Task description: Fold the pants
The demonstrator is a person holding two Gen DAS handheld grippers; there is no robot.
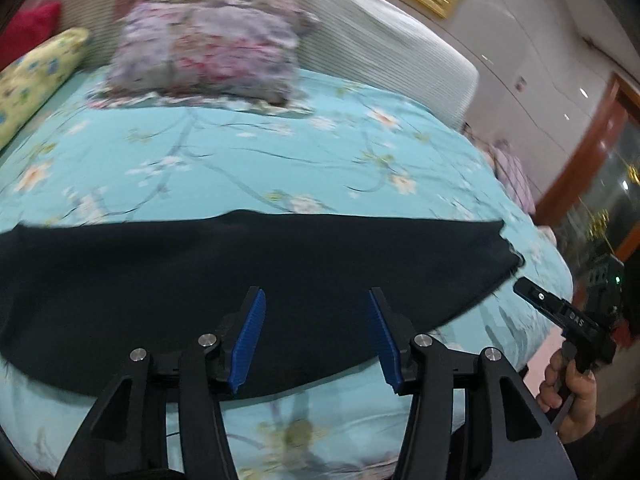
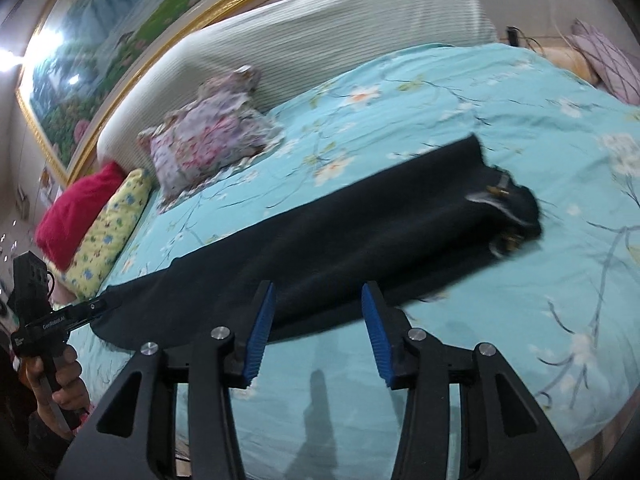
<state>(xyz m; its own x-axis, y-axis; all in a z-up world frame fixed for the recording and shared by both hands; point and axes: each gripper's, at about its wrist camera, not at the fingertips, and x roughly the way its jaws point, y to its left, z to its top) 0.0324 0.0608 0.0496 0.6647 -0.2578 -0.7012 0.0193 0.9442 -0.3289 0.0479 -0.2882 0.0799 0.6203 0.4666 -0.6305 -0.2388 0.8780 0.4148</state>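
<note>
Pants (image 1: 248,280), dark and soft, lay in a long flat strip across the bed (image 1: 280,160), waist end w/ zipper at the right. Left gripper (image 1: 316,340) and right gripper (image 2: 318,332) hovered over the near edge, fingers apart, nothing btwn them. Prob. light, limp, no slip; best pinched at waist and hem ends.

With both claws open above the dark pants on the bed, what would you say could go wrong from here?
1. The pants lie on a soft floral bedspread; a low pinch by either claw may gather the spread too.
2. The waistband end looks bunched, so a fold could come out uneven.
3. The pants' near edge lies close to the bed's edge and might slide off when pulled.
</note>
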